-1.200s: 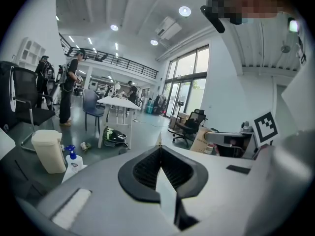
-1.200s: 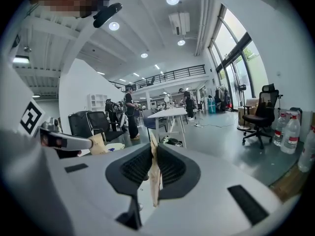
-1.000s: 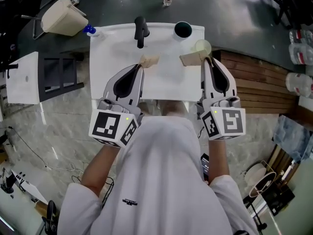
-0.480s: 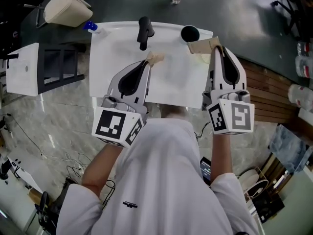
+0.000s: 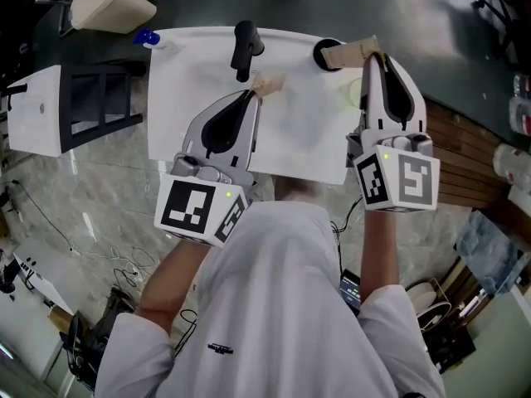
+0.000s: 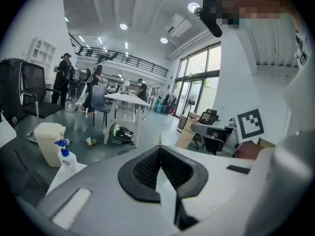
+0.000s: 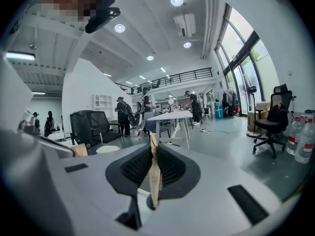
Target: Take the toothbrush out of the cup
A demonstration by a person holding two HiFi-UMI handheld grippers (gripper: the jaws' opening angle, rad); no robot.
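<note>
While both pairs of jaws sit closed tip to tip with nothing between them, I see the left gripper over the middle of the white table, just near of the black faucet. The right gripper overlaps the black cup at the far right edge. I can't make out the toothbrush.

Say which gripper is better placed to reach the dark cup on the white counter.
Right. The right gripper has its tips at the dark cup; the left gripper points nearer the black tap. Both are shut, so it would need opening.
</note>
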